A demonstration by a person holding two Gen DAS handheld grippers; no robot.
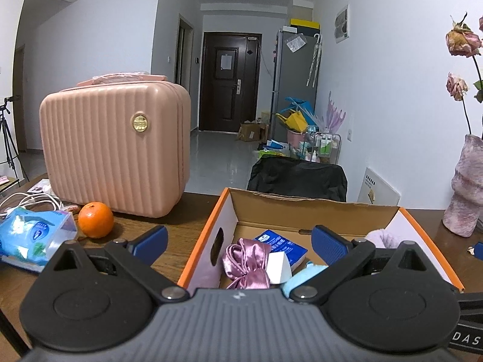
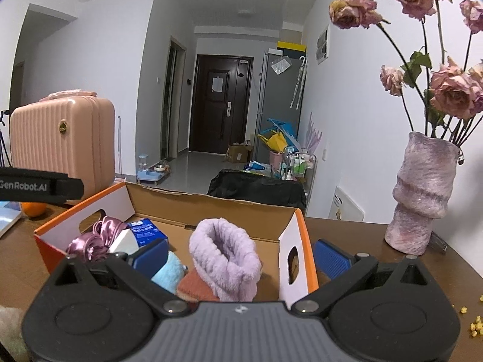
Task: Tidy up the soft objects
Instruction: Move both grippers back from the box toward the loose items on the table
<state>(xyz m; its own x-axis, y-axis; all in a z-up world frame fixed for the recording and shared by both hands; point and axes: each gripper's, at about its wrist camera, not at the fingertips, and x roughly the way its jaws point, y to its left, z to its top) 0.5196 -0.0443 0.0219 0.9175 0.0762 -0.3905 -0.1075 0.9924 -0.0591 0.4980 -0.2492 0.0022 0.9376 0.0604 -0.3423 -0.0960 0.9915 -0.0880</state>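
Both grippers are spread wide and hold nothing. Left gripper point(image 1: 240, 241) straddles the near-left wall of the cardboard box point(image 1: 317, 202); one pad outside over the table, the other inside. Right gripper point(image 2: 241, 255) straddles the box's right end wall likewise. Inside the box lie a lilac plush piece point(image 2: 225, 256), a pink satin scrunchie point(image 1: 246, 261), a light blue soft item point(image 2: 169, 271) and a tissue pack point(image 1: 282, 246).

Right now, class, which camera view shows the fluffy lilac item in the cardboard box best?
The right wrist view: the fluffy lilac item stands whole in the cardboard box. The left wrist view shows only a sliver, mostly hidden behind a blue gripper pad.
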